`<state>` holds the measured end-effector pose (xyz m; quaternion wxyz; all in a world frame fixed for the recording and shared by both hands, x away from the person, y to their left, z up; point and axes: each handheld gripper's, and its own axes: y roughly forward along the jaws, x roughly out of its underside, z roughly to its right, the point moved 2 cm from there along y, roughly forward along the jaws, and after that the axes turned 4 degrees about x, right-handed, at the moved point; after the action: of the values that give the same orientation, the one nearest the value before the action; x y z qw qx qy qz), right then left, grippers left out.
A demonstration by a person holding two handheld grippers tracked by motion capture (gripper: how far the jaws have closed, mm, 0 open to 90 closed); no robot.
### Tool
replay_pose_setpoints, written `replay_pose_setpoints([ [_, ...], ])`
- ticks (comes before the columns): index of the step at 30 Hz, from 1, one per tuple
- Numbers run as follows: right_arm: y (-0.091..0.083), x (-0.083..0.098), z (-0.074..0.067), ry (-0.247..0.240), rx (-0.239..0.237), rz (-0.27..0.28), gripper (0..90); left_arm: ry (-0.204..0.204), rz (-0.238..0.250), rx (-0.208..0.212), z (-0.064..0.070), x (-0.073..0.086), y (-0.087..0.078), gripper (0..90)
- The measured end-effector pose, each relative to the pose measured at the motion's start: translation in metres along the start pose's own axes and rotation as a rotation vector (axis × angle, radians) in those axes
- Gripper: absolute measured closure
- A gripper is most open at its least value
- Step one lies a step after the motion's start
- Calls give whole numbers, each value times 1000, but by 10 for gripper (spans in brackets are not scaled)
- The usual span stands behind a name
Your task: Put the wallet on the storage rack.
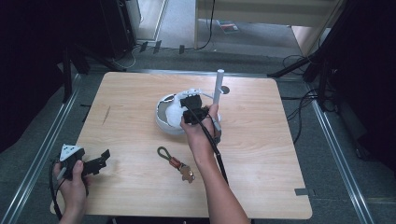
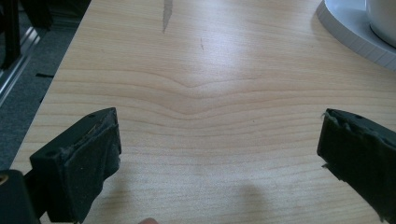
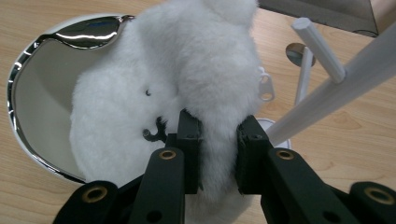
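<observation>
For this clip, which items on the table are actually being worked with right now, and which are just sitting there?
In use:
- white fluffy toy, pinched by the right gripper
- shiny bowl under the toy
- white peg stand beside the bowl (likely involved)

Lying about:
- key ring with loop strap, untouched on the table
- left gripper, open and holding nothing, near the table's corner

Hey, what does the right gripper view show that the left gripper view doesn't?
The right gripper view alone has the right gripper, its jaws pinching a fluffy white plush toy above a shiny metal bowl, with white rods of a stand beside them. The left gripper view alone has the left gripper with jaws wide apart over bare wood, plus the rim of a white round base in the corner. Both show the wooden table.
</observation>
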<state>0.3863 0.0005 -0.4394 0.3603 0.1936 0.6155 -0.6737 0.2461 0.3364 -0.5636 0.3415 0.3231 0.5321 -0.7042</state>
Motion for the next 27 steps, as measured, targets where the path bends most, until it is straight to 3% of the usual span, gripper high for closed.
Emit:
replay_pose_setpoints([
  [11, 8, 1, -13, -6, -80, 62, 702, 0, -1, 0, 0, 0, 0, 4],
  [27, 15, 8, -15, -21, -183, 80, 606, 6, -9, 5, 0, 0, 1, 4],
])
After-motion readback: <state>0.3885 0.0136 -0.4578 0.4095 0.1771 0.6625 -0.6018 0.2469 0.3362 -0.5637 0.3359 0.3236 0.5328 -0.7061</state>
